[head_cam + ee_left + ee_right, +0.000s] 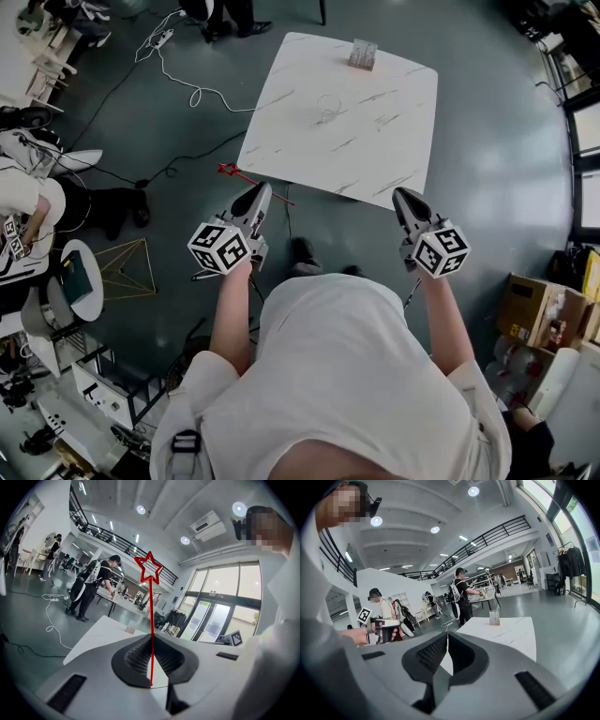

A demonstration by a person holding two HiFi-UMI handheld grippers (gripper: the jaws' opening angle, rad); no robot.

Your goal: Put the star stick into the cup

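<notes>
Two grippers show in the head view, both short of the near edge of the white table (394, 141). The left gripper (261, 190) carries the star stick (246, 178), its red star jutting out left over the floor, and the right gripper (401, 195) hangs beside it. The clear cup (329, 106) stands well ahead, mid-table, with a small box (363, 54) beyond it.

Left gripper view: the jaws pinch the thin red shaft tight, star uppermost. The cup looks light and tippy, so I would carry the stick above its mouth, turn the wrist until the plain end points down, and release only once it is well inside.

Right gripper view: the jaws are pressed together on nothing, so this gripper is free to steady the cup
</notes>
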